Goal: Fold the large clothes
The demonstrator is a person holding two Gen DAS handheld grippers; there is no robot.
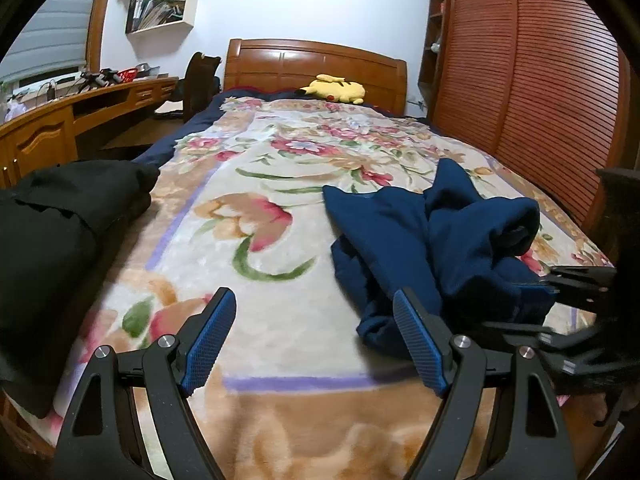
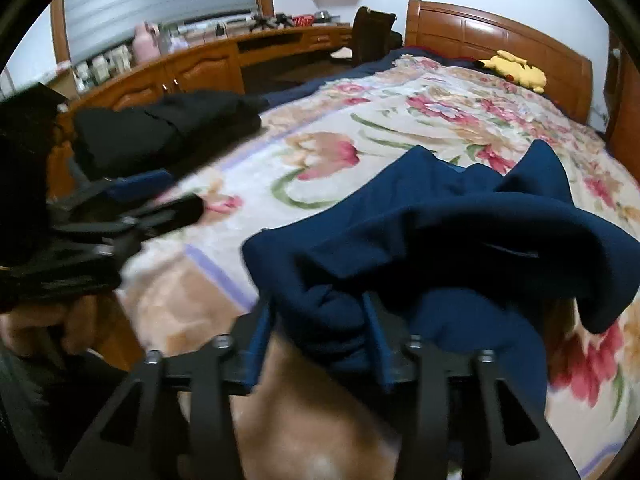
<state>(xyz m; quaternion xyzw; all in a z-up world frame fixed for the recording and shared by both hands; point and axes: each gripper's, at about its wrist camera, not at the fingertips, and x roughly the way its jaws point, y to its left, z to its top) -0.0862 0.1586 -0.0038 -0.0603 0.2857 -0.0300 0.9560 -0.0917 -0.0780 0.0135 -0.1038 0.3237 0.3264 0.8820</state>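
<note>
- The left gripper (image 1: 314, 336) is nearest in its own view, its jaws wide apart with nothing between them, hovering over the floral blanket (image 1: 256, 248).
- The right gripper (image 2: 320, 336) has a bunched fold of the navy garment (image 2: 440, 232) between its fingers; the view is blurred, so I cannot tell whether the pads press on the cloth.
- The navy garment lies crumpled on the right half of the bed, just beside the left gripper's right finger (image 1: 420, 344).
- A black garment (image 1: 60, 216) lies heaped at the bed's left edge, well apart from the navy one.
- Between the two piles the blanket is bare.
- A yellow plush toy (image 1: 336, 88) rests against the wooden headboard (image 1: 312, 60), far from both grippers.
- A louvred wardrobe (image 1: 540, 100) runs along the bed's right side.
- A curved wooden desk (image 2: 224, 56) with a chair (image 2: 372, 32) stands to the left.
- A person's hand (image 2: 36, 328) shows under the left gripper in the right wrist view.
</note>
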